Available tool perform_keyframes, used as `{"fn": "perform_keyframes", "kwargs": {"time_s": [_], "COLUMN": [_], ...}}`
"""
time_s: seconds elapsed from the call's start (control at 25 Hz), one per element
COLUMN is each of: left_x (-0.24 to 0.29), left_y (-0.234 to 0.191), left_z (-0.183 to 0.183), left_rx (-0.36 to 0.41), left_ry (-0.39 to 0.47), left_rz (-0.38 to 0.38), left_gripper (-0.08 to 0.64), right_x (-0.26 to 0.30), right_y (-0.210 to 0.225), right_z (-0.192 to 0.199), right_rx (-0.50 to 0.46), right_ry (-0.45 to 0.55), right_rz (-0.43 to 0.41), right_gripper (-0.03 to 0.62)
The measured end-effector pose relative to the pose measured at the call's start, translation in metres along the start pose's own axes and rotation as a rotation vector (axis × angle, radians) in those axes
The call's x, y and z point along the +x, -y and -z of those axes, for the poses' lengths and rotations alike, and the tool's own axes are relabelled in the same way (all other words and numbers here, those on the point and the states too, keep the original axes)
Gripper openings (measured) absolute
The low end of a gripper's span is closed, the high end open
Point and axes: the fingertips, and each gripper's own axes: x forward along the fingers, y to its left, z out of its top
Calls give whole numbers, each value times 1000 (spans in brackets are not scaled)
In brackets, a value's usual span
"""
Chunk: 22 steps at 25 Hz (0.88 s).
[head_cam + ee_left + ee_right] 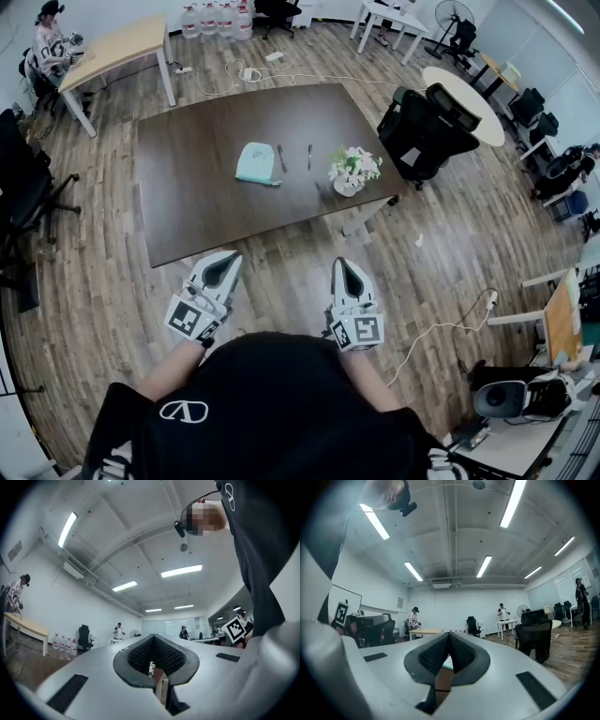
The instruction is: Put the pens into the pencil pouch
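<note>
A light teal pencil pouch [254, 162] lies flat on the dark brown table [187, 206]. Two dark pens [281, 157] [309, 156] lie just right of it, side by side and apart. My left gripper [223, 263] and right gripper [348, 273] hang over the wooden floor, short of the table's near edge. Both are shut with nothing between the jaws. In the left gripper view the gripper [154, 641] has its tips together; in the right gripper view the gripper [449, 639] looks the same, with a sliver of the pouch [446, 663] showing through the gap.
A pot of white flowers [352, 170] stands on the table right of the pens. A black office chair [424, 131] sits at the table's right end. A cable [441, 328] trails over the floor at my right. A person [49, 47] sits at a light wooden desk [117, 49] far left.
</note>
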Motion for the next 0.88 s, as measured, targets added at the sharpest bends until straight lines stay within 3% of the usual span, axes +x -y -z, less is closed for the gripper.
{"fn": "perform_keyframes", "kwargs": {"time_s": [0.56, 0.88], "left_x": [-5, -1], "left_y": [-5, -2], "left_z": [-1, 6], "left_rx": [7, 4], "left_ry": [-1, -19], "left_rz": [-3, -21], "left_gripper": [3, 3], "right_x": [4, 0], "right_y": [-7, 1], "right_z": [-2, -6], "right_rx": [2, 51], "right_ry": [10, 39], "right_rz": [-3, -36], "right_gripper": [-2, -2]}}
